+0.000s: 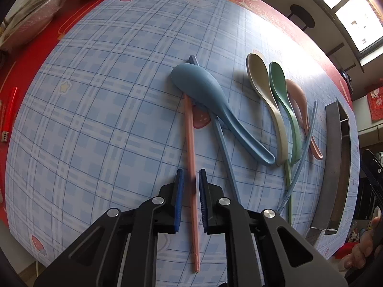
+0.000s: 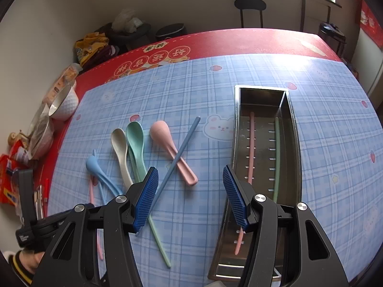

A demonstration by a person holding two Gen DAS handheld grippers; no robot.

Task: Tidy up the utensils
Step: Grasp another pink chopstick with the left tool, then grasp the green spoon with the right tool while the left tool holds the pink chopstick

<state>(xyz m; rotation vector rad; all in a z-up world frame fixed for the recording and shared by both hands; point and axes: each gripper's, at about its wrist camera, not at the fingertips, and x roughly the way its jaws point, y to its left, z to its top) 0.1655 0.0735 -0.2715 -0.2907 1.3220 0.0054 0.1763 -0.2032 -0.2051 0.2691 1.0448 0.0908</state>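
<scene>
My left gripper [image 1: 191,179] points down at the blue plaid mat and is shut on a pink chopstick [image 1: 190,143], whose far end runs under an overturned blue spoon [image 1: 198,88]. A blue chopstick [image 1: 225,148] also lies under that spoon. To the right lie a cream spoon [image 1: 261,79], a green spoon [image 1: 280,83] and a pink spoon [image 1: 299,95]. My right gripper [image 2: 189,168] hovers open and holds nothing, between the pink spoon [image 2: 165,138] and the steel tray [image 2: 295,143]. The tray holds a pink chopstick [image 2: 250,148] and a green chopstick [image 2: 277,155].
A light blue chopstick [image 2: 182,148] crosses the pink spoon, and a green chopstick [image 2: 158,239] lies under the green spoon. White bowls [image 2: 64,105] and snack packets [image 2: 9,167] crowd the table's left edge. A black stool [image 2: 250,4] stands beyond the far edge.
</scene>
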